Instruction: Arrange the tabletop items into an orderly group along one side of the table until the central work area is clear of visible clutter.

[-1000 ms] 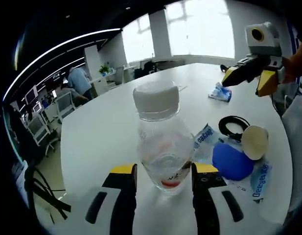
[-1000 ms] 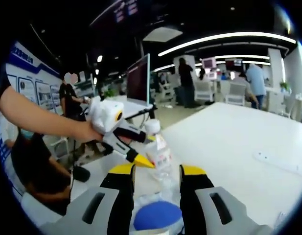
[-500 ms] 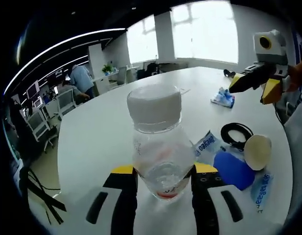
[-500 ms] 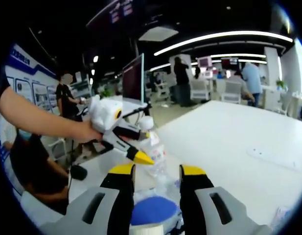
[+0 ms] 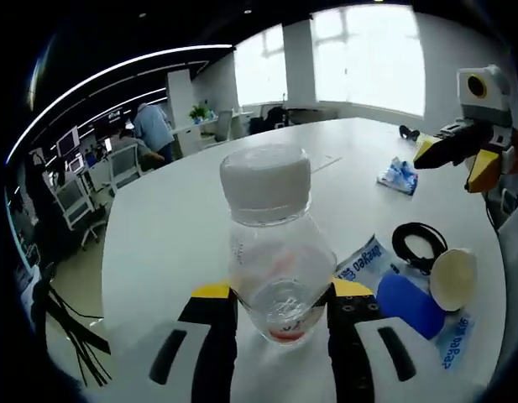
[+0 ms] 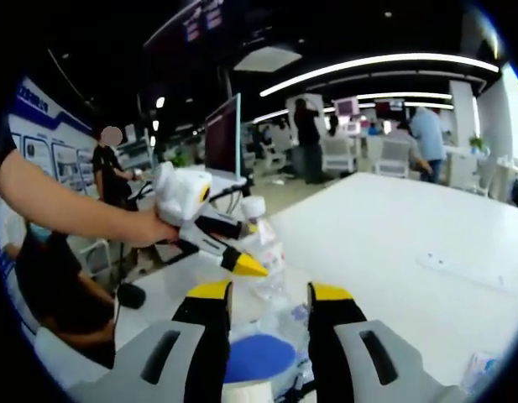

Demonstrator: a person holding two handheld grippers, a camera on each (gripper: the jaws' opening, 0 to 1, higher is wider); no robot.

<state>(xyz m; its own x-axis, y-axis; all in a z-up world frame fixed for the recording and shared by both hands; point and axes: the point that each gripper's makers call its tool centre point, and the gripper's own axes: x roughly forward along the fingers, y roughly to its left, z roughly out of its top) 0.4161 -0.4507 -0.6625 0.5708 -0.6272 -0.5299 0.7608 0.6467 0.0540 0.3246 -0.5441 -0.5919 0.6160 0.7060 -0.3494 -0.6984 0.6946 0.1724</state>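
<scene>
A clear plastic bottle [image 5: 275, 252] with a white cap stands upright between my left gripper's [image 5: 275, 295] yellow-tipped jaws, which are shut on its lower body. In the right gripper view the same bottle [image 6: 264, 248] shows held by the left gripper [image 6: 229, 256]. To the bottle's right lie a blue disc [image 5: 408, 304], a cream cup [image 5: 454, 279] on its side, a black cable coil [image 5: 419, 245] and blue-white packets [image 5: 364, 259]. My right gripper [image 6: 267, 295] hangs open above the blue disc [image 6: 257, 359], holding nothing, and it shows again, the right gripper [image 5: 460, 158], over the table's far right.
A crumpled blue-white packet [image 5: 400, 175] lies farther off on the white table [image 5: 175, 227]. A person's bare arm [image 6: 70, 210] holds the left gripper. A monitor [image 6: 223, 134] stands beyond the table edge, with office chairs and people behind.
The left gripper has kept its hold on the bottle while its view swung slightly. The right gripper has drifted to the right and farther from the bottle.
</scene>
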